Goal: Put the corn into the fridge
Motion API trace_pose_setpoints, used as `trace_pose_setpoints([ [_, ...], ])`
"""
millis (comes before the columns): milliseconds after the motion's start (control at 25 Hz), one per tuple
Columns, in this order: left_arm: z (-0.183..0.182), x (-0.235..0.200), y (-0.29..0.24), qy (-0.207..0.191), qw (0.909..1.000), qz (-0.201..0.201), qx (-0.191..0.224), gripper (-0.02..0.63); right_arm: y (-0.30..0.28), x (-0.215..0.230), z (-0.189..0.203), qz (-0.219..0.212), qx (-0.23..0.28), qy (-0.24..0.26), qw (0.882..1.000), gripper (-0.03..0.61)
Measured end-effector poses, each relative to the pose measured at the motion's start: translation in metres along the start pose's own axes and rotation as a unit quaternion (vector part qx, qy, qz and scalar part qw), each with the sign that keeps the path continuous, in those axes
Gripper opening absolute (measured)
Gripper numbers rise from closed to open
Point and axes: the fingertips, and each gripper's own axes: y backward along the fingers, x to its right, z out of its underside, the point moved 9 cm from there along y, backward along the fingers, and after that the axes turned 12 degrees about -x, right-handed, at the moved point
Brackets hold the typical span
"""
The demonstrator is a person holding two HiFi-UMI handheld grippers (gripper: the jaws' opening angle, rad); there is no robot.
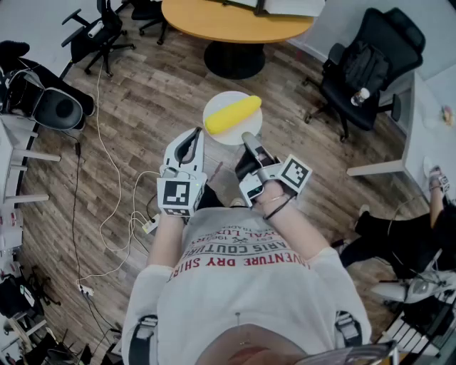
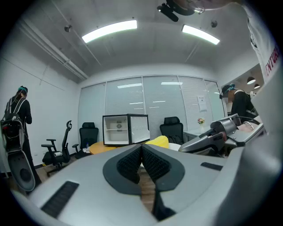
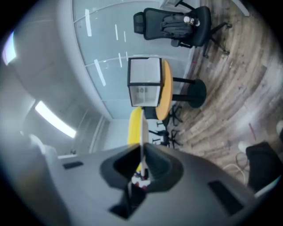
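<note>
Corn as a yellow cob [image 1: 233,115] lying on a round white plate [image 1: 222,101] above the wooden floor [image 1: 153,93].
Right gripper [image 1: 247,138] is clamped on the plate's rim; left gripper [image 1: 194,134], just beside it, is closed and empty. An open small white fridge [image 2: 126,129] stands on the round orange surface [image 1: 214,25].

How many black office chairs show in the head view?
3. One office chair at upper left, another at the top edge beside the round table, a third at right, carrying a backpack. Others may be hidden.

left gripper [image 1: 195,135] jaws together, right gripper [image 1: 247,137] clamping plate [image 1: 221,103]
</note>
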Motion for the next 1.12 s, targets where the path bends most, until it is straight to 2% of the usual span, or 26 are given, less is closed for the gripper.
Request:
trace_pose_setpoints([
  [640, 0.009, -0.006, -0.005, 0.013, 0.9999, -0.008, -0.001, 0.028, -0.003, 0.0, -0.004, 0.009, -0.015, 0.024, 1.0, 0.043],
  [800, 0.012, -0.008, -0.005, 0.017, 0.9998, -0.008, -0.001, 0.028, -0.004, 0.002, -0.005, 0.009, -0.011, 0.014, 1.0, 0.04],
  [920, 0.011, -0.023, -0.022, 0.022, 0.9997, -0.008, -0.005, 0.028, -0.019, 0.002, -0.019, 0.013, -0.009, 0.014, 1.0, 0.038],
  [1120, 0.002, -0.07, -0.058, 0.029, 0.9995, 0.0, -0.012, 0.028, -0.069, -0.005, -0.04, 0.023, -0.001, 0.006, 1.0, 0.038],
])
